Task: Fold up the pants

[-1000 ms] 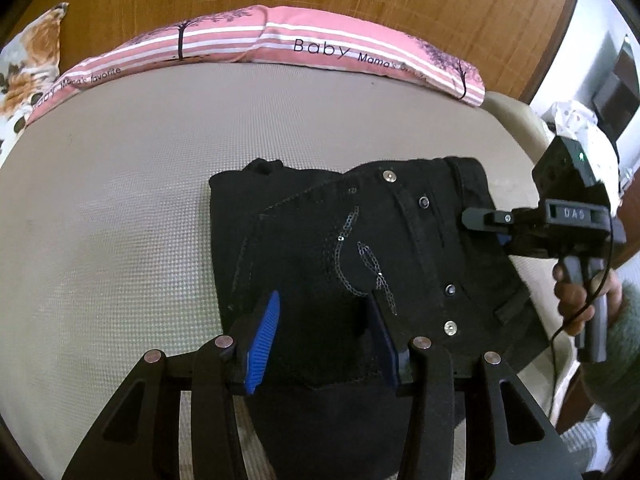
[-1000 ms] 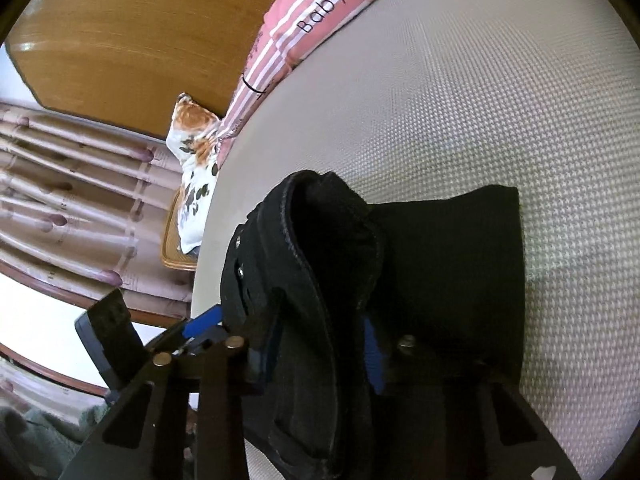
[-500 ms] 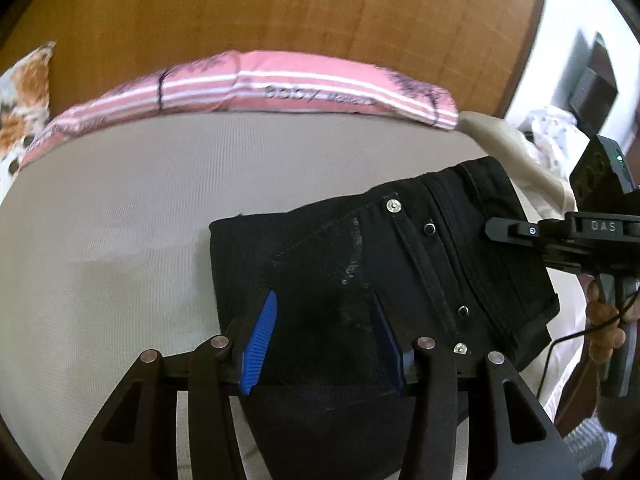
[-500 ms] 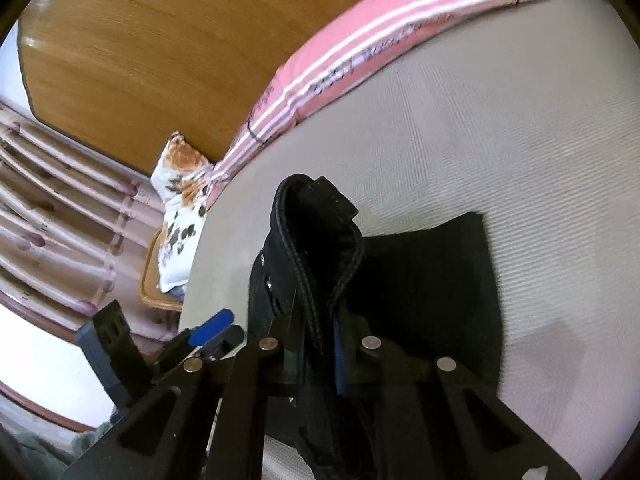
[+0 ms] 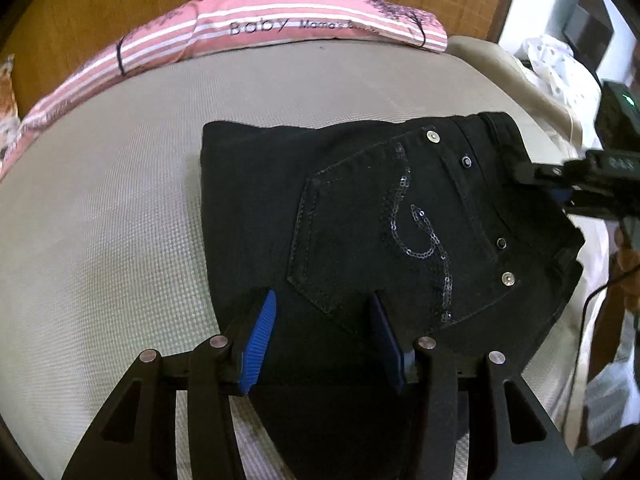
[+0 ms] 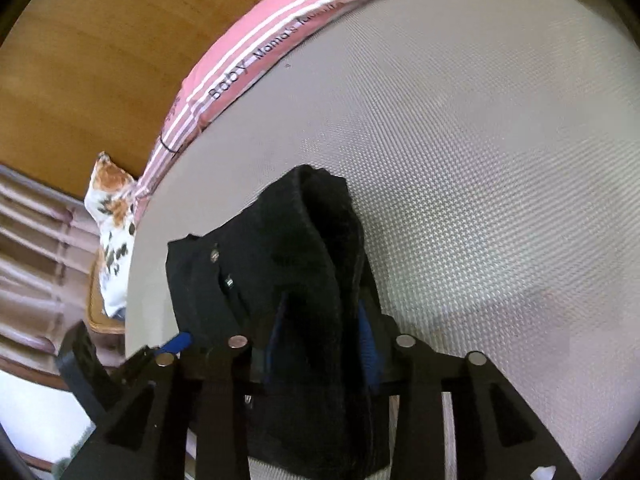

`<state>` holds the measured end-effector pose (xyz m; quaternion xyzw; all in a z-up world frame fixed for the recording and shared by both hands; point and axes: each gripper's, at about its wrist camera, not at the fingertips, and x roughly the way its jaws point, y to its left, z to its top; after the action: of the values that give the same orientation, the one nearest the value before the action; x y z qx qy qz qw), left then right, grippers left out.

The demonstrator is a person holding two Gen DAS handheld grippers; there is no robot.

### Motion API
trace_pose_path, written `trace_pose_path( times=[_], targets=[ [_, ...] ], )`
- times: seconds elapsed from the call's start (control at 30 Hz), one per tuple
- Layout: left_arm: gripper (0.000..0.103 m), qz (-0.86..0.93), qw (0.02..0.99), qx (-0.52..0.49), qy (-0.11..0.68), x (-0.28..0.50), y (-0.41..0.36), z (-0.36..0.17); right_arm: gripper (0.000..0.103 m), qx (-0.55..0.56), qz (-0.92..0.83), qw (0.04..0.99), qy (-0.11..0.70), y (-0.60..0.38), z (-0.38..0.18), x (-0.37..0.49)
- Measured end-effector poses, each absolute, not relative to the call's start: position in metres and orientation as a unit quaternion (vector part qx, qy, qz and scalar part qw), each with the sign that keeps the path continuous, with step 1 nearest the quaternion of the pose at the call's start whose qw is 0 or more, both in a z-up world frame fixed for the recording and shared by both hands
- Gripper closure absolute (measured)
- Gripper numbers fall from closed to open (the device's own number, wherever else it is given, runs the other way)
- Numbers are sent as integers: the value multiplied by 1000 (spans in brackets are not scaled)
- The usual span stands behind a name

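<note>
Pants (image 5: pixel 360 216) lie folded small on the bed (image 5: pixel 100 240). Left gripper (image 5: pixel 326 338) straddles the near edge, jaws apart. Right gripper (image 6: pixel 320 334), jaws just widened around the waistband. Next, likely: let go, pull clear.
</note>
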<state>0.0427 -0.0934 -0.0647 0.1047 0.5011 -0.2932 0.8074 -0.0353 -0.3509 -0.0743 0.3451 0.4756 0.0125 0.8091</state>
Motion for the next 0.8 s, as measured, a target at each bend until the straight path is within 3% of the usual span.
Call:
trace_pose_path(
  times=[0.27,0.4,0.5,0.6,0.8],
  targets=[
    [50,-307,801,106,503,23,-80,-57,65,345,23,801,489,-339,-67,-79],
    [49,-304,801,106,505,15,-75,-61,85,328,1,810,487,-331,-69,-85],
    [49,-303,800,100,508,12,-69,-60,91,330,6,820,467,-331,-53,-93],
    [49,-307,797,102,510,9,-64,-60,92,318,6,831,457,-328,-40,-102],
    [46,-290,795,100,523,8,-52,-71,93,311,-21,815,489,-325,-77,-101]
  ],
)
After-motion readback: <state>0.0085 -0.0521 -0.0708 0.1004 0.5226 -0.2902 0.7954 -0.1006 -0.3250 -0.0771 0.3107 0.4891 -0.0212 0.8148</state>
